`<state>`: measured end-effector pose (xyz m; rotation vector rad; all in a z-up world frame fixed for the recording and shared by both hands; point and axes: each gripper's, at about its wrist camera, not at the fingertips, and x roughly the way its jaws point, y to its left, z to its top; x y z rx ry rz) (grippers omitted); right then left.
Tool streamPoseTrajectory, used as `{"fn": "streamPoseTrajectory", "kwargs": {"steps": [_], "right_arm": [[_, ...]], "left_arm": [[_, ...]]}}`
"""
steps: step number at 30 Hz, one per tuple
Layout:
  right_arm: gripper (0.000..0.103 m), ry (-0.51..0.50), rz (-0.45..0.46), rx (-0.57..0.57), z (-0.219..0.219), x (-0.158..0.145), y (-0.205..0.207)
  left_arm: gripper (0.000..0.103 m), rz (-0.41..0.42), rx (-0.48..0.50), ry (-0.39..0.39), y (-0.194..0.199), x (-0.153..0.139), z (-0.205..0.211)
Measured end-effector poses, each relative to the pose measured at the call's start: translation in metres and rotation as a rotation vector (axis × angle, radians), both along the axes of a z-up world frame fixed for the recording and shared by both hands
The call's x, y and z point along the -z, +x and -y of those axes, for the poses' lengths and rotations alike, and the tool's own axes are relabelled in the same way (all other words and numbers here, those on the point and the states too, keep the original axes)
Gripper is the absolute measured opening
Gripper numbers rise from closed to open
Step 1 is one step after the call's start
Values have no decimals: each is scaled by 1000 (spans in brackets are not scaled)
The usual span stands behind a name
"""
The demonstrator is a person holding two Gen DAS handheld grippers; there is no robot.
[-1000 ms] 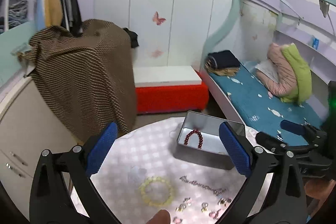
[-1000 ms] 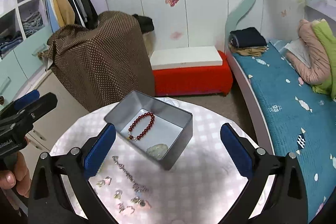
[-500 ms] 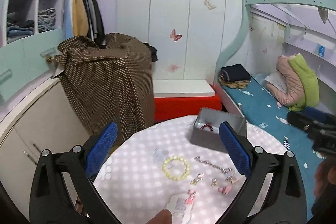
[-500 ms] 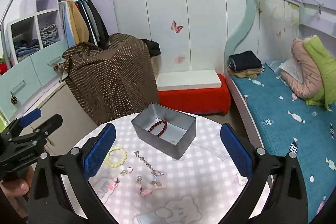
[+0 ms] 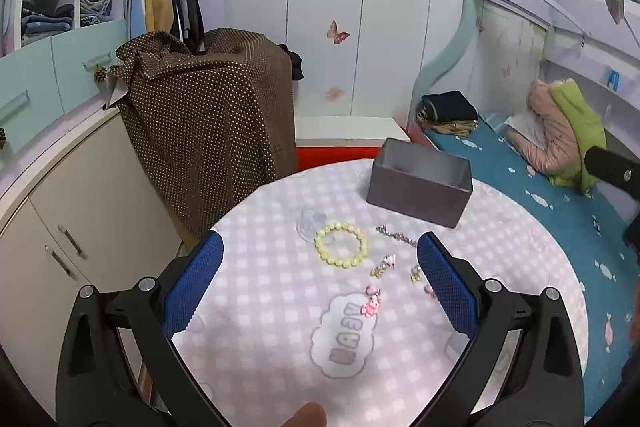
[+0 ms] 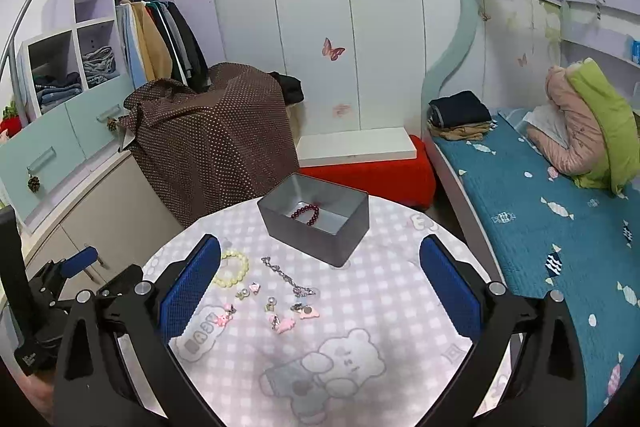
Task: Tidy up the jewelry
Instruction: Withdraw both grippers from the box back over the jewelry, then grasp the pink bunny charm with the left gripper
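A grey metal box point(image 6: 316, 217) stands at the far side of the round table point(image 6: 400, 291), with a dark red bead bracelet point(image 6: 307, 214) inside. On the cloth in front of it lie a yellow bead bracelet point(image 5: 340, 245), a silver chain point(image 6: 286, 275) and several small pink and silver earrings point(image 6: 280, 311). My left gripper point(image 5: 320, 283) is open above the near table edge, with nothing between its blue pads. My right gripper point(image 6: 320, 285) is open too, held back from the jewelry. The box point(image 5: 420, 181) hides its contents in the left wrist view.
A brown dotted cloth covers furniture point(image 6: 216, 139) behind the table. A red and white bench point(image 6: 368, 163) sits by the wardrobe doors. A bed with a blue cover point(image 6: 540, 207) runs along the right. Cabinets point(image 5: 60, 219) stand at left.
Both grippers have pulled back and up from the box; the table and jewelry now look smaller and farther. The jewelry has not moved.
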<state>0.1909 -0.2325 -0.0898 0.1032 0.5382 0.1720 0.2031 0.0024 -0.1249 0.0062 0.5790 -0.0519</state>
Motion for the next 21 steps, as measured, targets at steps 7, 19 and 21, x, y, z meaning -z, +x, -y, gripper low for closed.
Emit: {"fn": "streamPoseTrajectory", "kwargs": {"steps": [7, 19, 21], "right_arm": [[96, -5, -19, 6, 0, 10, -4], [96, -5, -108, 0, 2, 37, 8], [96, -6, -120, -4, 2, 40, 11]], "left_arm": [[97, -68, 41, 65, 14, 35, 16], [97, -253, 98, 109, 59, 109, 29], [97, -272, 102, 103, 66, 115, 28]]}}
